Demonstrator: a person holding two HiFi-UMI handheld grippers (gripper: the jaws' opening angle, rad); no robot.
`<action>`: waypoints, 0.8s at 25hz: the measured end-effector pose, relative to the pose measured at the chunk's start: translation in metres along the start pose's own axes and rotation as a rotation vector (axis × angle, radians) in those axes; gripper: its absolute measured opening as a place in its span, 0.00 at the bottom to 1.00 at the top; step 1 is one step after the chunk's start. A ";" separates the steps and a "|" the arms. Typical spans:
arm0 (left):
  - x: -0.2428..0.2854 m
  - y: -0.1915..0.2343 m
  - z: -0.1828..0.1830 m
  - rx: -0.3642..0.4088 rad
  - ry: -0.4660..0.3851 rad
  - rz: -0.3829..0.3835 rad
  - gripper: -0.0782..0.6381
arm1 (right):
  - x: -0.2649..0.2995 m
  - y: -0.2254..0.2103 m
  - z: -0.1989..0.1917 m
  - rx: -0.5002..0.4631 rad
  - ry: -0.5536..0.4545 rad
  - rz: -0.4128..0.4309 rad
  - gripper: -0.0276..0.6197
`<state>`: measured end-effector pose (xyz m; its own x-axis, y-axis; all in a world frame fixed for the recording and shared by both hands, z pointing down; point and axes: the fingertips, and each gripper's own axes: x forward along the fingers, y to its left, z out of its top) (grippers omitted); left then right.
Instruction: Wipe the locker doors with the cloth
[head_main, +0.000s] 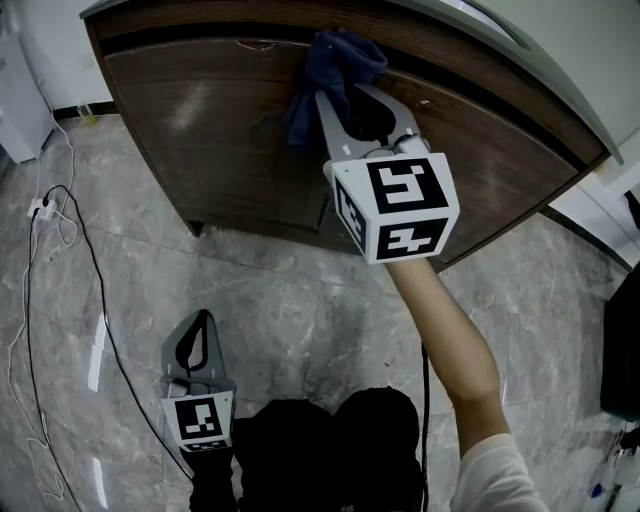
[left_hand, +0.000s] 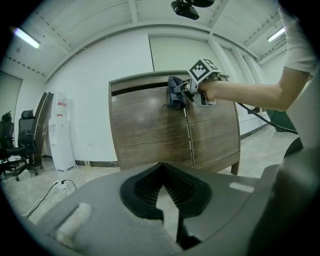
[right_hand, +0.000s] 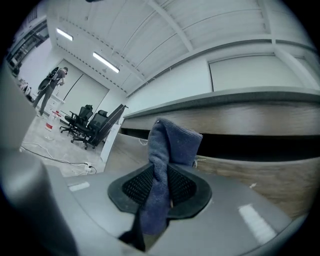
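The brown wooden locker (head_main: 220, 130) stands on a grey marble floor, with two doors that meet at a centre seam (left_hand: 187, 135). My right gripper (head_main: 352, 98) is raised level at the top of the doors, shut on a dark blue cloth (head_main: 335, 70). The cloth (right_hand: 167, 145) runs between the pads and bunches against the upper edge of the door (right_hand: 280, 180), below a dark gap. My left gripper (head_main: 205, 318) hangs low over the floor, well short of the locker. Its jaws (left_hand: 161, 167) are shut with nothing in them. From the left gripper view the cloth (left_hand: 175, 92) shows at the top of the left door.
A black cable and a power strip (head_main: 40, 210) lie on the floor at the left. A white water dispenser (left_hand: 62, 135) and office chairs (left_hand: 17, 150) stand left of the locker. A dark object (head_main: 620, 340) is at the right edge. A person (right_hand: 50, 87) stands far off.
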<state>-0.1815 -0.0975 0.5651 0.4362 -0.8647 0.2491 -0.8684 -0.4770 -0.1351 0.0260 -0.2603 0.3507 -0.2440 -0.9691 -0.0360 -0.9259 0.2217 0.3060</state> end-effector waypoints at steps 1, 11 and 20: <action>0.000 0.000 -0.002 0.003 -0.002 0.001 0.11 | 0.001 0.001 0.000 -0.008 -0.004 -0.005 0.17; 0.001 0.007 -0.008 0.004 0.008 0.011 0.11 | 0.006 0.036 -0.079 -0.001 0.076 0.004 0.17; 0.003 0.008 -0.017 0.002 0.020 0.010 0.11 | 0.012 0.087 -0.179 0.008 0.187 0.067 0.17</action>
<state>-0.1914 -0.1011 0.5812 0.4225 -0.8661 0.2672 -0.8724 -0.4686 -0.1393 -0.0057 -0.2715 0.5467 -0.2485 -0.9550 0.1618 -0.9117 0.2870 0.2940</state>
